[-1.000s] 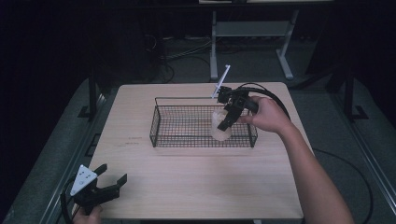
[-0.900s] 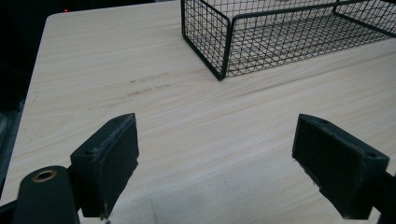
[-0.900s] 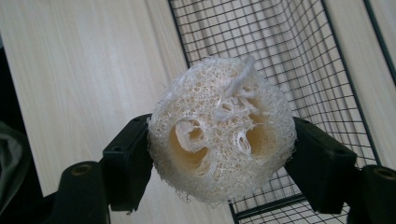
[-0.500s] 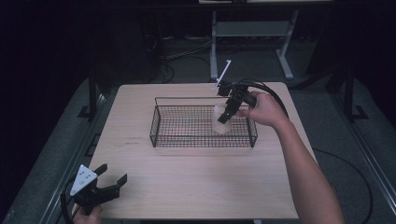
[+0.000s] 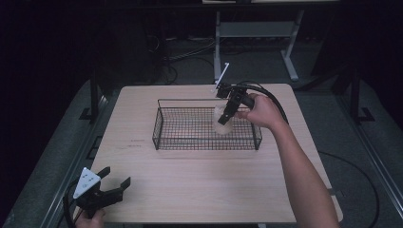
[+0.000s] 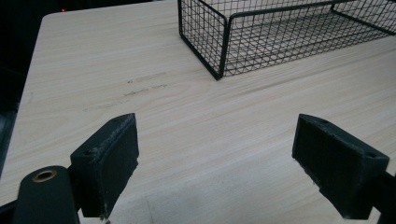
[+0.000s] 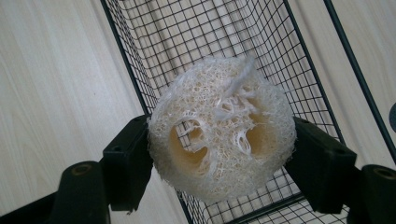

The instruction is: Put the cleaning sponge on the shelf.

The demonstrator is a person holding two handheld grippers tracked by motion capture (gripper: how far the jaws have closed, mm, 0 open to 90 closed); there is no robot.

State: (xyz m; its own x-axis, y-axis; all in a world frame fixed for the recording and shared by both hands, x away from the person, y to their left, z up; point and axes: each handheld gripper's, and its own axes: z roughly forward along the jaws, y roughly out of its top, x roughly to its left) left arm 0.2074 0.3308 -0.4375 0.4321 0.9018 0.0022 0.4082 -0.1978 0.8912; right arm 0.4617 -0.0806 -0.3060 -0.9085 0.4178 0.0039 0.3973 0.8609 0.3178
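Over wire basket (image 5: 206, 137), right gripper (image 5: 224, 115) clamping loofah (image 7: 222, 126)

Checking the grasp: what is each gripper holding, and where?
Right gripper clamps the loofah slice by its opposite outer edges; left gripper holds nothing.

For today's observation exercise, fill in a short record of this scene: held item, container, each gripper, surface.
Held item: loofah sponge, pale, clamped between the jaws
Container: black wire basket, nothing lying in it
Right gripper: shut on the loofah sponge, over the basket's right part
Left gripper: open, holding nothing, at the table's near left corner
Surface: light wooden table
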